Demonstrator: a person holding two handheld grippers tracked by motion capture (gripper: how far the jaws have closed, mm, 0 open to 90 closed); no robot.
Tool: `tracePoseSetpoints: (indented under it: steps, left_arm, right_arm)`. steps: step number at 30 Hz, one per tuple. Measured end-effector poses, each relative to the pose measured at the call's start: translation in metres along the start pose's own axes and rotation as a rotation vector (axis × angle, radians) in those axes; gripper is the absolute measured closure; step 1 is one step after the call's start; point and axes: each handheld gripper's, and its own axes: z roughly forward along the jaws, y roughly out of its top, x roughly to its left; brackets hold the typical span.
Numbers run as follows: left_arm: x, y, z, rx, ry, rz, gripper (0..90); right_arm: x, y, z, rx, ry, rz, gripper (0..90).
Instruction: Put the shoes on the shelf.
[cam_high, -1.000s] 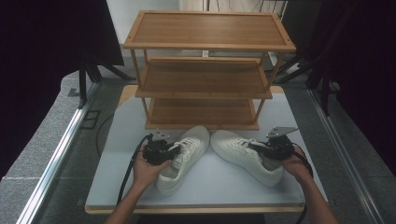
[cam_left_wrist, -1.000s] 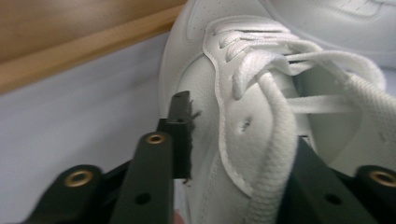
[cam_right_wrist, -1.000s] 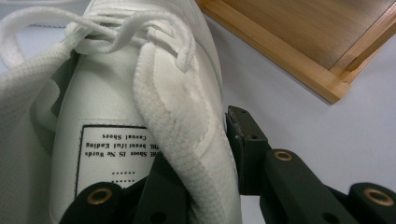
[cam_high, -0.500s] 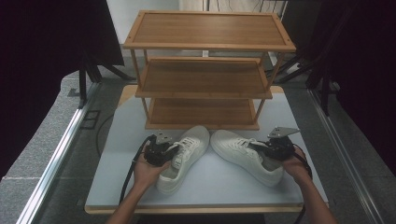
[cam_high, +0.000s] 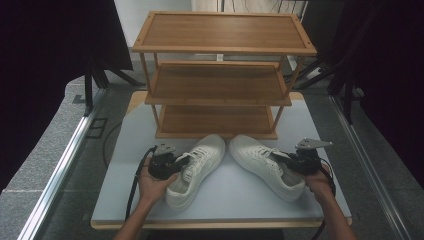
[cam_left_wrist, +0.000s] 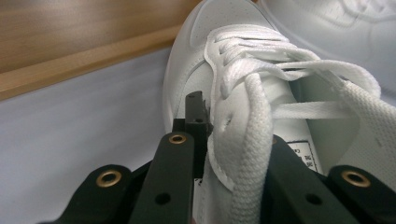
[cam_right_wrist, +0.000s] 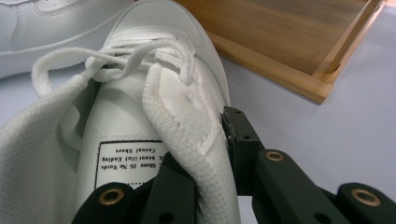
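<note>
High view showed both white leather sneakers on the pale surface (cam_high: 240, 195) before the wooden shoe rack (cam_high: 220, 80). Left gripper (cam_high: 167, 164) pinched the left sneaker (cam_high: 197, 167) by its collar; right gripper (cam_high: 300, 161) likewise pinched the right sneaker (cam_high: 265, 165) — a grasp step, probably. Next: lifting both onto a slatted shelf.

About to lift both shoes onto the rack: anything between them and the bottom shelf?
Nothing visible. The left shoe and right shoe point toes toward the bottom shelf, with bare table between. Each gripper grips its shoe's collar.
</note>
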Motion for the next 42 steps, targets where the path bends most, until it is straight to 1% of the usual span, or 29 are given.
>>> tracePoseSetpoints:
  steps: [1, 2, 5, 8, 10, 11, 12, 13, 18, 22, 25, 29, 35, 39, 41, 42]
  left_arm:
    - [0.002, 0.0, -0.003, -0.017, -0.014, -0.019, 82.9]
    - [0.004, 0.0, -0.006, -0.035, -0.031, -0.042, 82.9]
    - [0.007, 0.0, -0.015, -0.079, -0.072, -0.086, 82.9]
    - [0.008, 0.001, -0.022, -0.12, -0.098, -0.108, 82.9]
    - [0.008, 0.002, -0.027, -0.144, -0.114, -0.122, 82.9]
    - [0.009, 0.002, -0.031, -0.166, -0.128, -0.136, 82.9]
    - [0.009, 0.002, -0.031, -0.166, -0.128, -0.136, 82.9]
    - [0.009, 0.002, -0.033, -0.176, -0.134, -0.144, 82.9]
    - [0.012, 0.003, -0.042, -0.211, -0.168, -0.169, 82.8]
    - [0.011, 0.005, -0.047, -0.23, -0.169, -0.169, 82.7]
    - [0.01, 0.007, -0.052, -0.243, -0.171, -0.165, 82.6]
    - [0.011, 0.011, -0.06, -0.265, -0.179, -0.164, 82.6]
    - [0.013, 0.021, -0.074, -0.299, -0.177, -0.162, 82.7]
    - [0.014, 0.028, -0.082, -0.313, -0.188, -0.166, 82.7]
    - [0.015, 0.034, -0.086, -0.317, -0.191, -0.16, 82.7]
    - [0.014, 0.037, -0.088, -0.32, -0.191, -0.154, 82.7]
  right_arm:
    - [0.0, 0.0, 0.0, 0.0, 0.0, 0.0, 81.4]
    - [0.0, -0.001, -0.002, -0.015, 0.005, 0.016, 81.5]
    - [-0.002, -0.004, -0.007, -0.068, 0.029, 0.074, 81.7]
    - [-0.002, -0.005, -0.012, -0.117, 0.054, 0.135, 82.0]
    - [-0.001, -0.005, -0.015, -0.142, 0.065, 0.166, 82.3]
    - [0.0, -0.005, -0.018, -0.168, 0.071, 0.187, 82.4]
    - [0.0, -0.005, -0.018, -0.168, 0.071, 0.187, 82.4]
    - [0.001, -0.005, -0.019, -0.181, 0.075, 0.197, 82.4]
    - [0.002, -0.007, -0.022, -0.235, 0.131, 0.244, 82.7]
    - [0.006, -0.007, -0.024, -0.265, 0.151, 0.27, 82.8]
    - [0.007, -0.005, -0.025, -0.279, 0.158, 0.277, 82.9]
    - [0.009, -0.003, -0.028, -0.288, 0.159, 0.268, 82.9]
    - [0.012, 0.003, -0.038, -0.307, 0.156, 0.262, 83.2]
    - [0.014, 0.012, -0.047, -0.323, 0.158, 0.261, 83.3]
    - [0.015, 0.018, -0.052, -0.333, 0.154, 0.252, 83.2]
    - [0.017, 0.025, -0.057, -0.348, 0.15, 0.248, 83.2]
